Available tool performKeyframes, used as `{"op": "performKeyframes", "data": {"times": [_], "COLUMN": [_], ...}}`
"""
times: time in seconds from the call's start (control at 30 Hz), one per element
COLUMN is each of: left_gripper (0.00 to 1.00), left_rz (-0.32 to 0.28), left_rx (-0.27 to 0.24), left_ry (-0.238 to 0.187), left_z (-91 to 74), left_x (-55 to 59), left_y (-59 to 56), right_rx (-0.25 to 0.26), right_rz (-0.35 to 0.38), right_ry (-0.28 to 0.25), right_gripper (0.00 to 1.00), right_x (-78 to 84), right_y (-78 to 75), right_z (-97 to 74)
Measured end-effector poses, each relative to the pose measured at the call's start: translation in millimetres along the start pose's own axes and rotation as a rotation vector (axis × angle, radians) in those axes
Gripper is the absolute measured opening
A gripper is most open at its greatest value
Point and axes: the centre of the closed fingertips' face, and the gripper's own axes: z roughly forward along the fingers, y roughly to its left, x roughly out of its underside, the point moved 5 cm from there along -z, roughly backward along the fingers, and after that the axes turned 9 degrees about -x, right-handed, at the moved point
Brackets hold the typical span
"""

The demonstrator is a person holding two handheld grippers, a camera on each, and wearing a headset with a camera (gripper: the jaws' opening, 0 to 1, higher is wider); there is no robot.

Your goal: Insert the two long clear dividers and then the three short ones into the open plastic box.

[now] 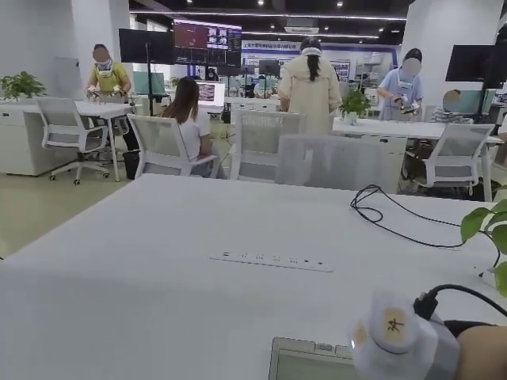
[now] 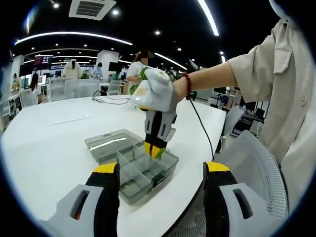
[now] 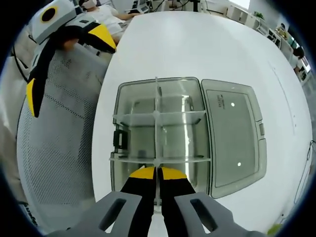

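Note:
The open clear plastic box [image 3: 129,98] lies near the table's edge, its lid [image 3: 232,133] flat beside it. Inside stand clear dividers: one [image 3: 156,98] down the middle and two crossing it [image 3: 182,117]. My right gripper [image 3: 157,172] points down into the box, shut on the near end of the middle divider. The left gripper view shows the box [image 2: 126,173] with the right gripper [image 2: 154,149] reaching into it from above. My left gripper [image 2: 161,168] hovers open in front of the box, off the table's edge, holding nothing. In the head view the lid's edge [image 1: 305,360] sits at the bottom.
A grey mesh chair [image 3: 54,148] stands close to the table's edge by the box. On the far part of the white table [image 1: 158,261] lie a black cable [image 1: 380,214] and a flush socket strip [image 1: 273,261]. Plant leaves [image 1: 487,226] hang at the right. People work at far desks.

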Motion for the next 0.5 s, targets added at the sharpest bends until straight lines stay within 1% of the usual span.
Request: {"op": "performKeyframes", "data": {"times": [0.03, 0.1, 0.3, 0.37, 0.43, 0.5], "left_gripper": [0.68, 0.68, 0.68, 0.68, 0.68, 0.68], "left_rz": [-0.002, -0.003, 0.004, 0.007, 0.007, 0.006], "left_rx": [-0.002, -0.008, -0.011, -0.014, -0.017, -0.025], "left_ry": [0.000, 0.003, 0.016, 0.018, 0.017, 0.022], "left_z": [-0.3, -0.5, 0.9, 0.9, 0.9, 0.7], "left_x": [0.0, 0.3, 2.2, 2.4, 2.2, 2.2], "left_y": [0.4, 1.5, 2.4, 2.9, 3.6, 5.1], "right_rx": [0.002, -0.001, 0.016, 0.018, 0.020, 0.019], "right_rz": [0.003, -0.008, -0.030, -0.024, 0.006, 0.010], "right_ry": [-0.002, -0.003, -0.002, -0.006, -0.010, -0.024], "right_gripper": [0.03, 0.03, 0.03, 0.03, 0.04, 0.05], "right_x": [0.5, -0.9, -1.2, -0.7, -0.2, -0.7], "right_y": [-1.3, -1.5, -0.5, -0.8, -0.9, -0.7], "right_z": [3.0, 1.6, 1.8, 1.6, 2.1, 2.5]}}
